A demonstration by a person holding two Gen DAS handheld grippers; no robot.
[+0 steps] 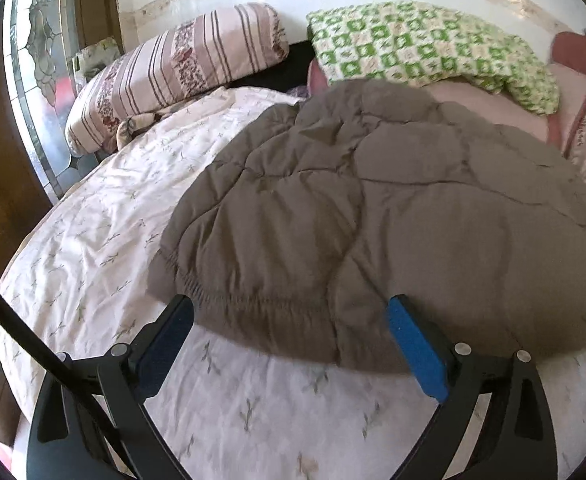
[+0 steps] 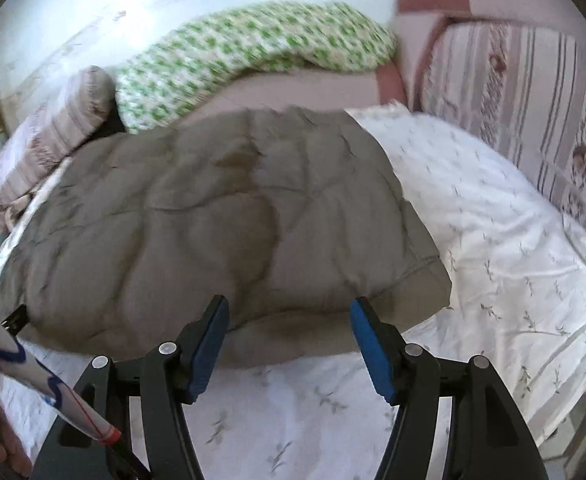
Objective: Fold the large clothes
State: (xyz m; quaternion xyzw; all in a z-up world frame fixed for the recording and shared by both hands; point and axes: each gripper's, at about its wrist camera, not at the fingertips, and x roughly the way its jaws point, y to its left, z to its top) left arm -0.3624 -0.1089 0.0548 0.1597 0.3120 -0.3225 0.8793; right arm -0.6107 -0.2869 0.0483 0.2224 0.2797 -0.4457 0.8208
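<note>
A grey-brown quilted garment (image 1: pixel 373 220) lies spread on a bed with a white sheet (image 1: pixel 93 240) printed with small sprigs. In the left wrist view its gathered elastic hem runs along the near edge. My left gripper (image 1: pixel 291 302) stands open and wide, its blue-padded fingertips (image 1: pixel 409 332) on either side of that hem, not pressing on it. In the right wrist view the same garment (image 2: pixel 213 220) fills the middle, with a thick folded edge nearest me. My right gripper (image 2: pixel 289 301) is open too, both tips at that near edge and the fabric loose between them.
A striped floral pillow (image 1: pixel 173 72) and a green checked blanket (image 1: pixel 433 48) lie at the head of the bed. Another striped cushion (image 2: pixel 533 120) stands at the right. A leaded glass panel (image 1: pixel 33 80) is at the left. A white tube (image 2: pixel 33 380) and a hand (image 2: pixel 1 440) show low left.
</note>
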